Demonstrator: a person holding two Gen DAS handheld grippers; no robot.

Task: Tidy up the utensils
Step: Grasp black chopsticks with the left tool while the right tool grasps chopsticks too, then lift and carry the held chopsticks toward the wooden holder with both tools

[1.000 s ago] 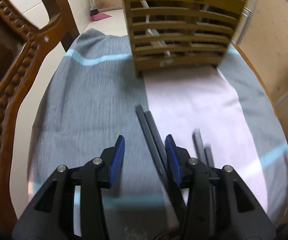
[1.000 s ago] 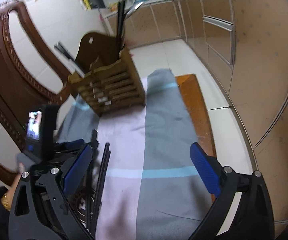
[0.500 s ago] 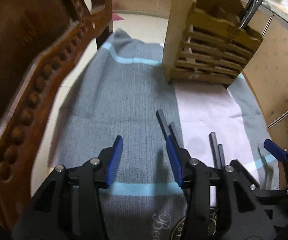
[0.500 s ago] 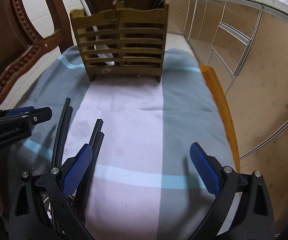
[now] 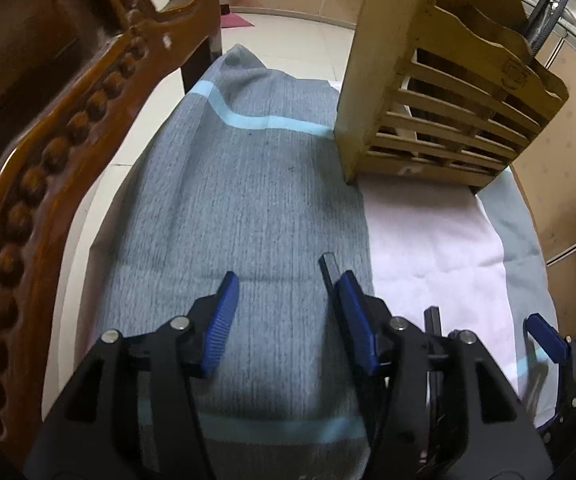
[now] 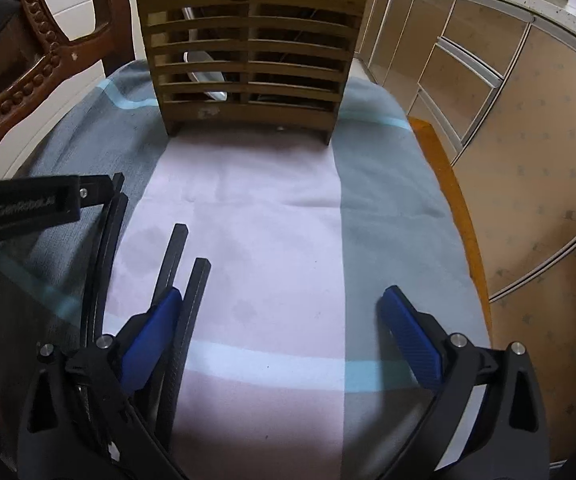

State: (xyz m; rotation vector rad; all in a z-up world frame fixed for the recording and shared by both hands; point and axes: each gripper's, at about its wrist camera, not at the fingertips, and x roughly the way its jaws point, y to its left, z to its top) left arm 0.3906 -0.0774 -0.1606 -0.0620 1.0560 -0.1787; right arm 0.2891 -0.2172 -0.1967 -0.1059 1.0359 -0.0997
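Picking one black square chopstick cleanly means bringing the tongs down astride a single stick, near its upper end, and squeezing only once the neighbouring stick is outside the pads. Both tongs hang spread wide and empty. The right tongs [image 6: 280,334] hover above the grey, pink and blue striped cloth [image 6: 272,216] on the table, with the nearer pair of black chopsticks [image 6: 182,280] at about nine o'clock, running beside the left blue pad. A second, longer pair of black sticks [image 6: 108,248] lies further toward nine o'clock, under the left tongs [image 5: 284,316]. The slatted wooden utensil holder [image 6: 248,52], already carrying a few utensils, stands at twelve o'clock, well apart.
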